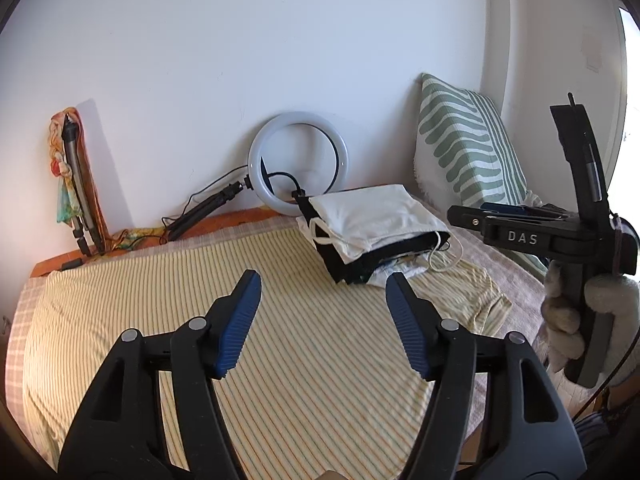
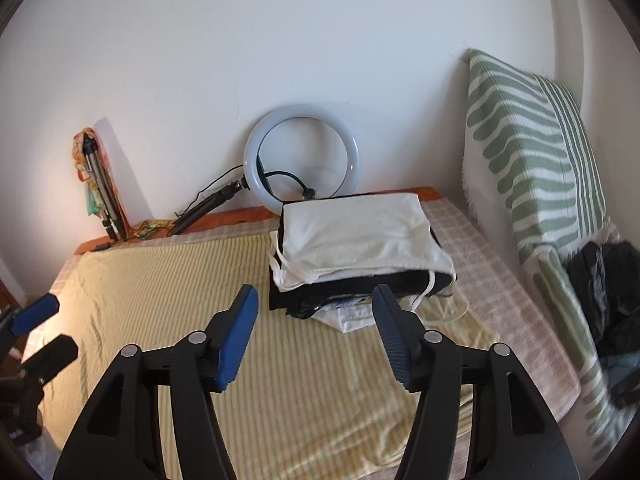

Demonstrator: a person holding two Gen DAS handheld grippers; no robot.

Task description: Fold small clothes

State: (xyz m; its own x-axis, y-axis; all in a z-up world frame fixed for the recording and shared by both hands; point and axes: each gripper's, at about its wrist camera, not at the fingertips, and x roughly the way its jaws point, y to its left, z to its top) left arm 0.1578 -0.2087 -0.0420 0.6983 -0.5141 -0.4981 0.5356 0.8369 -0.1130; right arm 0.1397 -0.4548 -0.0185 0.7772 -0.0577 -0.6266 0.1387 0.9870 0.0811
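White ring light (image 2: 302, 156) and striped cushion (image 2: 532, 152) flank folded clothes stack (image 2: 360, 236).

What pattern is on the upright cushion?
Green wavy bands and stripes on white cushion; right wrist view.

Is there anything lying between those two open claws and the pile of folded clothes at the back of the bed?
Nothing visible does. Between the left gripper, the right gripper and the stack of folded clothes lies only the flat yellow striped cloth. Both grippers stand open and empty above it.
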